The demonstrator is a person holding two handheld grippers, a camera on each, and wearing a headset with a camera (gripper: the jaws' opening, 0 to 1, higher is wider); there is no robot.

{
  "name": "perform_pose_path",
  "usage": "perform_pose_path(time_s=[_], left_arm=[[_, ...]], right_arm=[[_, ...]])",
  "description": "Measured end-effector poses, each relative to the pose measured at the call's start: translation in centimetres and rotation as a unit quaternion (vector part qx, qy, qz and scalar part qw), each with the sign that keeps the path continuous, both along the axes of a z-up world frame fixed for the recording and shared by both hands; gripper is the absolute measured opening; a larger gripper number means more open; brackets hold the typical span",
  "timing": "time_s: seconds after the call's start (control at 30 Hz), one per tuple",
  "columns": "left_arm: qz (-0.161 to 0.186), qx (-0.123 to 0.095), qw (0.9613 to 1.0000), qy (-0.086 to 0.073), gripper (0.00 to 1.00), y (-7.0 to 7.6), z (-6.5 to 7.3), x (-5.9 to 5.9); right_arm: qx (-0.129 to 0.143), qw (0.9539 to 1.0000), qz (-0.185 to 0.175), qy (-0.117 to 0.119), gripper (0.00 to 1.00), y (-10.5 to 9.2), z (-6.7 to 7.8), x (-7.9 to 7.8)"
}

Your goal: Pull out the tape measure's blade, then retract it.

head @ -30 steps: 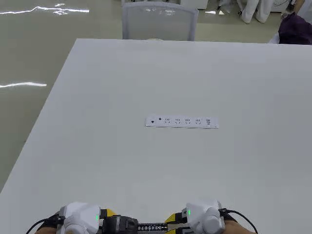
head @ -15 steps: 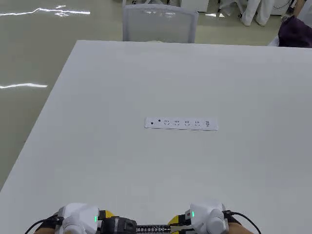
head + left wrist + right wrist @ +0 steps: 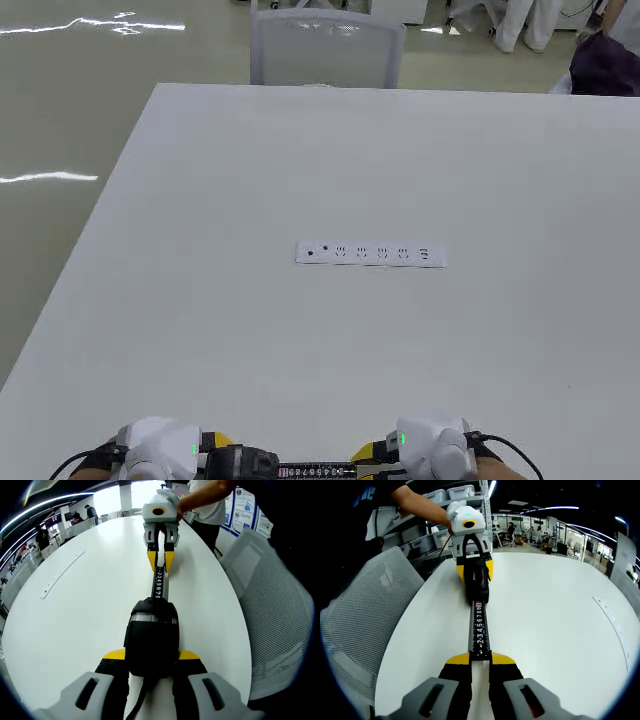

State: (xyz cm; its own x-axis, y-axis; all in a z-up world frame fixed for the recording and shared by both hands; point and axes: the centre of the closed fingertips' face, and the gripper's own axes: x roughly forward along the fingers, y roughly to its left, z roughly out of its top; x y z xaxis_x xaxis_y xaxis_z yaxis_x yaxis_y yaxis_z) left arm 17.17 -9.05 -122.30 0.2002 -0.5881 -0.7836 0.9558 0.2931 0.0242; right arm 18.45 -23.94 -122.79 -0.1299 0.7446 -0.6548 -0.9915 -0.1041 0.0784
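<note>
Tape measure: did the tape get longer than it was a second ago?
Yes, a little. The right tongs, shut on the end of the blade, slid slightly rightward in the head view, so a bit more blade shows. The left tongs kept hold of the case; the power strip and table stayed put.

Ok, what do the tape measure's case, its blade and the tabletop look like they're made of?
Case: black, matte, likely plastic or rubber-coated, with a silvery band near its mouth. Blade: thin black strip with printed white numerals; probably coated steel, but unconfirmed. Tabletop: smooth white, faint sheen, likely laminate.
</note>
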Motion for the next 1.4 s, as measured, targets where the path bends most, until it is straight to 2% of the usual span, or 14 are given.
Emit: perform_pose_path(time_s=[0.37, 1.4], left_arm=[[-0.001, 0.002, 1.0000, 0.002, 0.29, -0.1, 0.0, -0.1], [-0.001, 0.007, 1.0000, 0.004, 0.29, -0.1, -0.1, 0.0]], right_arm=[[-0.002, 1.0000, -0.004, 0.004, 0.09, -1.3, -0.2, 0.2], [-0.004, 0.9999, -0.007, 0.007, 0.09, -3.3, 0.1, 0.6]])
